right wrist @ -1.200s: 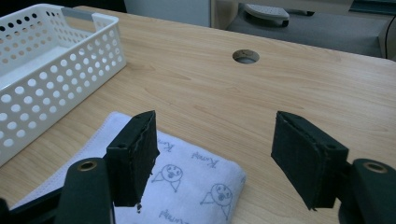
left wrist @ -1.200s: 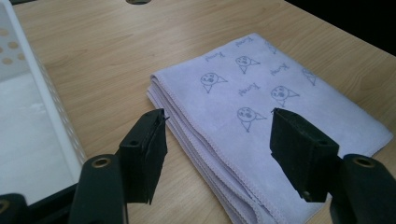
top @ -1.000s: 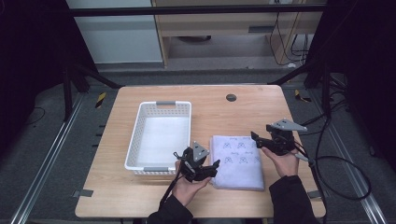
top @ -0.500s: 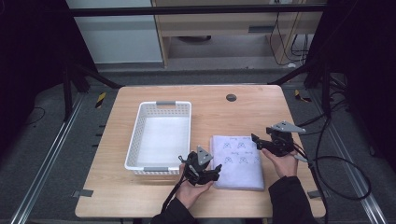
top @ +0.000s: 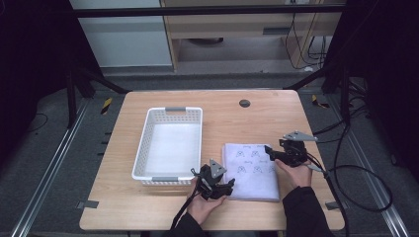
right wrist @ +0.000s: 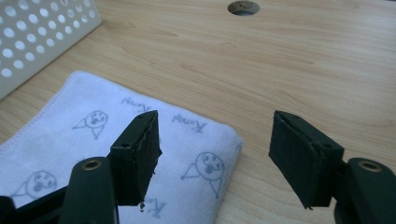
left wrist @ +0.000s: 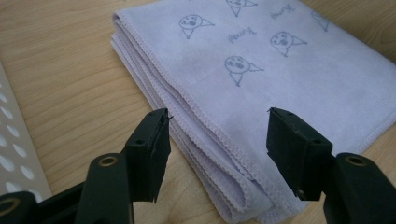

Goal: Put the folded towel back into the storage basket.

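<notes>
beside the folded towel [top: 253, 170], white basket [top: 170, 143]

Even overhead light brightens the pale wooden table [top: 257, 123]; dark surroundings fall into deep shadow. High view soft, slightly grainy. In both gripper views the black jaws are blurred at the bottom edge, while the folded lilac printed cloth [left wrist: 261, 70] is sharp, casting faint shadows.

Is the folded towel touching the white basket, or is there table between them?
Apart. The high view shows a strip of bare wood between the folded towel and the white basket; the left gripper view shows the same gap.
</notes>
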Tool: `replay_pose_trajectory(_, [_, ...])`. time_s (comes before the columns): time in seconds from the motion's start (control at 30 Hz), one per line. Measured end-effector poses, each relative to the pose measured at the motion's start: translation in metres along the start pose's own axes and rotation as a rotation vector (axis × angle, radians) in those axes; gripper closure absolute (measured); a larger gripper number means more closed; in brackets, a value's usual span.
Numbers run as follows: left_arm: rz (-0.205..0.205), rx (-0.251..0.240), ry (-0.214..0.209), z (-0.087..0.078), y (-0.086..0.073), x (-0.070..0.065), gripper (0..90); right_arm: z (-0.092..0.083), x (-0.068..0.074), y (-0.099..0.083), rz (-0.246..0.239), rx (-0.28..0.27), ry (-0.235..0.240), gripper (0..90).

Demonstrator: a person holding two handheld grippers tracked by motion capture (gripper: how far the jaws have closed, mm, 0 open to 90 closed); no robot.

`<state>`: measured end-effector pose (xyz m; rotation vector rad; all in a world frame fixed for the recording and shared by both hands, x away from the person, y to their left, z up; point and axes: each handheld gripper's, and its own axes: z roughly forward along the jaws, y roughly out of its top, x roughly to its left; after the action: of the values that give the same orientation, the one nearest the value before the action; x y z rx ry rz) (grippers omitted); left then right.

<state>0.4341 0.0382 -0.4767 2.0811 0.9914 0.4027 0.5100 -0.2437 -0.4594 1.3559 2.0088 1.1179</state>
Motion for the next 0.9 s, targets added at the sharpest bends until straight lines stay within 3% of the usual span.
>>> replay_pose_trajectory(0.9, [-0.022, 0.067, 0.021, 0.017, -0.009, -0.003, 33.3, 0.027, 0.001, -0.018, 0.011, 0.117, 0.013, 37.5])
